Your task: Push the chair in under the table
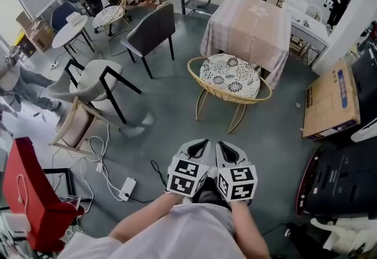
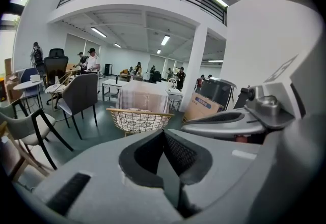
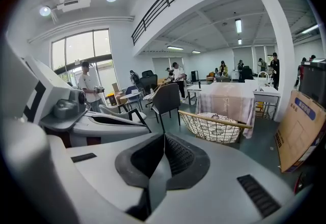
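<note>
A gold wire chair (image 1: 231,84) with a patterned seat cushion stands in front of a table (image 1: 250,25) draped in a pale checked cloth. Its backrest faces me, with floor between it and the grippers. In the head view my left gripper (image 1: 197,149) and right gripper (image 1: 227,150) are held side by side, both shut and empty, pointing at the chair from a short way off. The chair (image 2: 136,120) and the table (image 2: 142,96) lie ahead in the left gripper view. From the right gripper view the chair (image 3: 214,125) sits just before the table (image 3: 226,101).
A dark grey chair (image 1: 153,31) stands left of the table and a white chair (image 1: 94,81) further left. A cardboard box (image 1: 331,102) lies on the right, beside black equipment (image 1: 344,181). A red chair (image 1: 29,193), cables and a power strip (image 1: 126,188) are at the lower left. People stand in the background.
</note>
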Demonstrator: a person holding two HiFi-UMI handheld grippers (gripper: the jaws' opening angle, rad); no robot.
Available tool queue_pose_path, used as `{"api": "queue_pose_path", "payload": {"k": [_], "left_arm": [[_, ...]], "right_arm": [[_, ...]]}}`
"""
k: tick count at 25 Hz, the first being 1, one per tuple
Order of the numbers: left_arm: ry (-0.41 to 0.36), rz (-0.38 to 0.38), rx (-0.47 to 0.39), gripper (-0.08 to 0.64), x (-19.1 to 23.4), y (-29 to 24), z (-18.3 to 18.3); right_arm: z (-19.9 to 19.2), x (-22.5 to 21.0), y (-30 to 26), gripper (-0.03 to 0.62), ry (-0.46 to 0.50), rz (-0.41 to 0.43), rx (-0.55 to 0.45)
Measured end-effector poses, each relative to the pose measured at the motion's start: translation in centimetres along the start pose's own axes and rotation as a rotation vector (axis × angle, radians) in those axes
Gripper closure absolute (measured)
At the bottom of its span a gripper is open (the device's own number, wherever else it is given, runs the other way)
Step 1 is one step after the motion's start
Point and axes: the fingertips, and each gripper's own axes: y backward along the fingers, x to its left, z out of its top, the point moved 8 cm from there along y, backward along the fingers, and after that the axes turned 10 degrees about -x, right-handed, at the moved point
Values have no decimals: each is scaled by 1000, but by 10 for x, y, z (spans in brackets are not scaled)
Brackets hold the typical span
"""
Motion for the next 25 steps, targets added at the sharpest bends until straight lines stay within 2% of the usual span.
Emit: {"api": "queue_pose_path", "payload": {"k": [18, 25], "left_arm": [[-40, 13, 78, 555, 26, -121, 28], [-134, 27, 111, 555, 35, -147, 35]], "right_arm": [[22, -100, -78, 588, 25, 14, 74], [23, -127, -94, 586, 67, 34, 96]]}}
